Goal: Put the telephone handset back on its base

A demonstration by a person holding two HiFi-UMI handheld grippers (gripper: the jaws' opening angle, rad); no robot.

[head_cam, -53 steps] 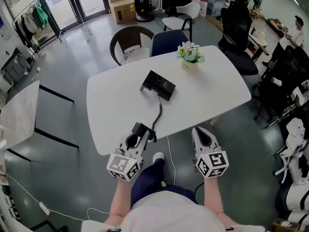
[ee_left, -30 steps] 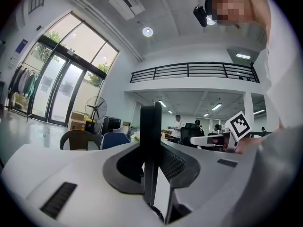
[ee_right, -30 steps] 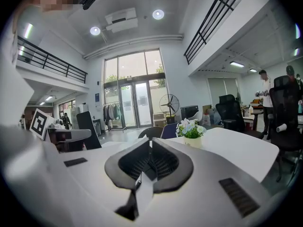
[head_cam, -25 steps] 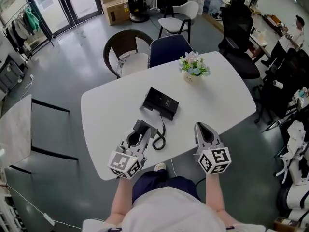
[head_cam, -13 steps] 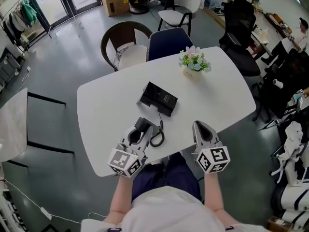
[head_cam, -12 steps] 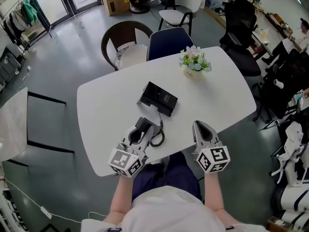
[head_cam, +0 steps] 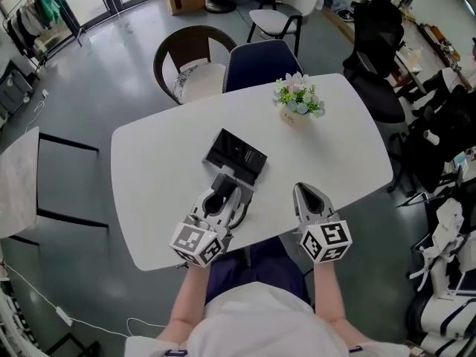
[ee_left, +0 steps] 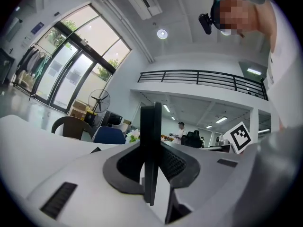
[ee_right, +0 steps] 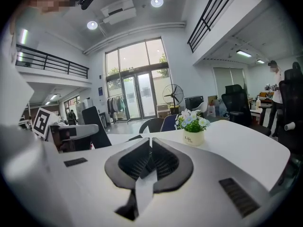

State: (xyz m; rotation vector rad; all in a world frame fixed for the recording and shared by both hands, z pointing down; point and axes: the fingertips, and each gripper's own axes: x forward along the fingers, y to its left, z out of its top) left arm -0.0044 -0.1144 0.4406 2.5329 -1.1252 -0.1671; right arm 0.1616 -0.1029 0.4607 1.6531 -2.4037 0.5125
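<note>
Jaws of left gripper (head_cam: pixel 225 187) clamped on handset (ee_left: pixel 151 136) — right gripper (head_cam: pixel 304 190) jaws closed, empty

Base (head_cam: pixel 235 155) on table (head_cam: pixel 152 173) — flowerpot (head_cam: pixel 291 115) behind-right, handset (head_cam: pixel 224 179) before it.

Bright even light, ceiling lamps (ee_right: pixel 156 2) glowing, soft shadows, fisheye-bent edges, dark corners

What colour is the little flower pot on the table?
Cream-white with small dark lettering; the flower pot shows best in the right gripper view.
</note>
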